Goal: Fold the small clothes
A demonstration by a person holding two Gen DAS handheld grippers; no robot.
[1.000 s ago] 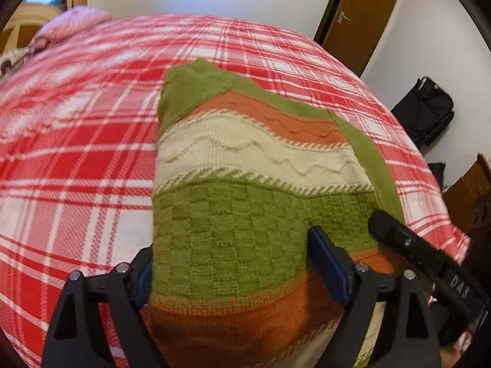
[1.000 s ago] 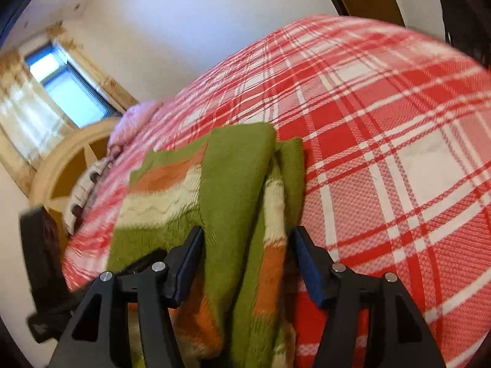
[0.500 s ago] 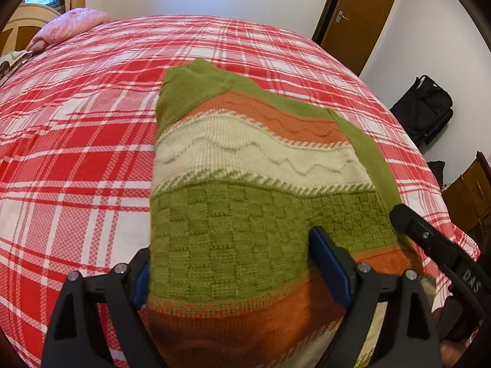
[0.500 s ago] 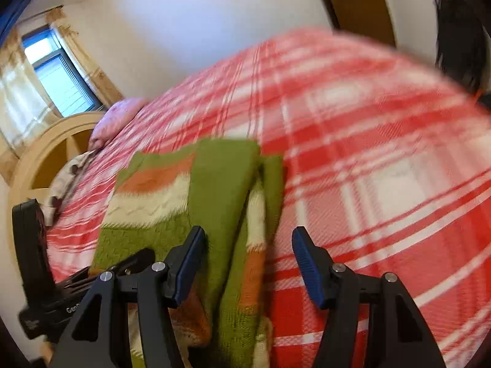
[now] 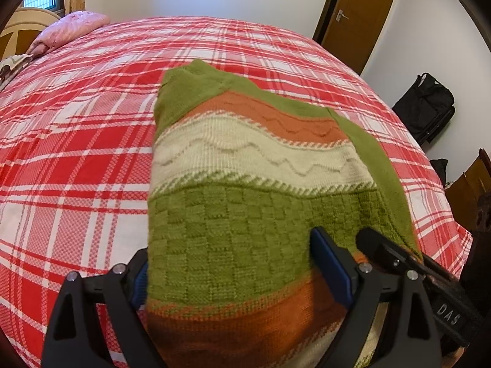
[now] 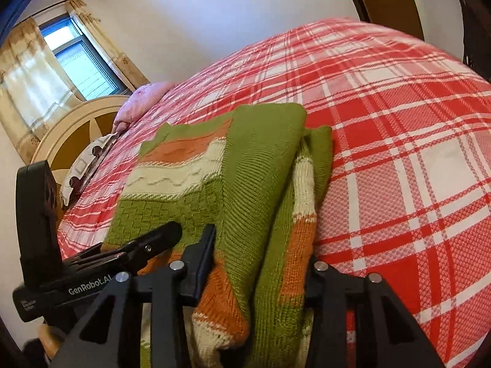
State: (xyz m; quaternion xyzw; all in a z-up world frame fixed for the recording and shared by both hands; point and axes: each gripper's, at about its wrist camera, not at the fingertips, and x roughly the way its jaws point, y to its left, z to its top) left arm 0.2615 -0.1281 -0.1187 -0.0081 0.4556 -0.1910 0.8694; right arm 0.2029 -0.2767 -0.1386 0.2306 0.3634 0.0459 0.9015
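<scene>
A knitted sweater (image 5: 251,165) in green, orange and cream bands lies on the red plaid bed, its near hem lifted toward me. My left gripper (image 5: 233,263) has its jaws wide apart around the hem's left part; the fabric drapes over the left finger. My right gripper (image 6: 260,260) straddles the folded-in sleeve side (image 6: 264,165) with its jaws apart; the cloth bunches between them. Whether either pad presses the cloth is hidden. Each gripper shows in the other's view: the right one (image 5: 408,273) and the left one (image 6: 101,263).
The red plaid bed cover (image 5: 76,141) spreads all around the sweater. A pink pillow (image 5: 70,30) and a wooden headboard (image 6: 70,128) are at the far end. A brown door (image 5: 356,15) and a black bag (image 5: 426,104) stand by the right wall.
The right gripper has come in closer over the sleeve side, so the cloth now fills its jaws. The left gripper has held nearly still at the hem.
</scene>
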